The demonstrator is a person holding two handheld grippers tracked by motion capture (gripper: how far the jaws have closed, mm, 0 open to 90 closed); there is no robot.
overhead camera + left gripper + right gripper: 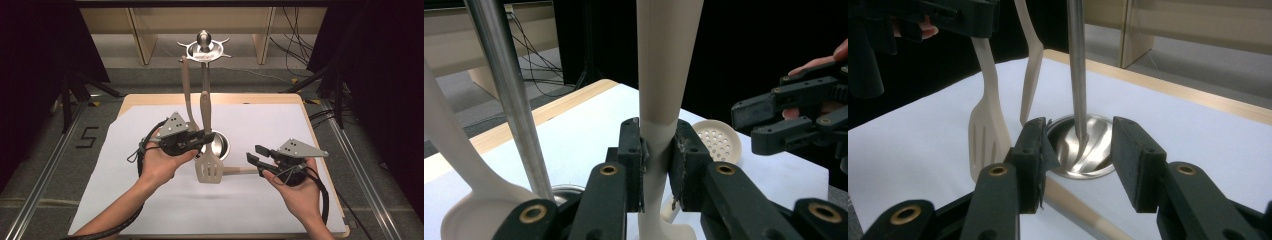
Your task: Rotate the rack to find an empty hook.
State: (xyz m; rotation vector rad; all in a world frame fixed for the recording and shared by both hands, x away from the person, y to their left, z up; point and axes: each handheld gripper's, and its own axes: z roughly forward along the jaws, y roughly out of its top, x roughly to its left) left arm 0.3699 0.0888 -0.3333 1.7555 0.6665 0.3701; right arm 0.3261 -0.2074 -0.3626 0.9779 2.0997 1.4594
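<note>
A white sheet [150, 200] is spread over the wooden table [320, 150], and a steel utensil stand [204, 50] is planted near the middle of it, its round base [220, 142] resting on the sheet, its pole rising to a hooked crown. One pale utensil [187, 95] is already hung from a hook beside the pole.

A slotted spatula [208, 167] is held upright just in front of the base, blade down. It is clamped at the neck by the left gripper [202, 136], whose pads are seen pressed against both sides of the handle in the left gripper view [659, 165]. A perforated skimmer [718, 142] lies flat on the sheet towards the right side, its handle [1083, 210] passing beneath the right gripper [254, 154]. The jaws of that gripper stand apart and nothing is pressed between them; the handle lies below and between them, untouched as far as can be told.

The step in hand is judged to be the hanging of the spatula. It is best done if the spatula is lifted straight, kept clear of the pole and of the utensil already hung, and the handle's end is brought over a free hook before the grip is eased. The skimmer's handle would best be straddled squarely before the right jaws are closed, so that it is not tipped sideways.
</note>
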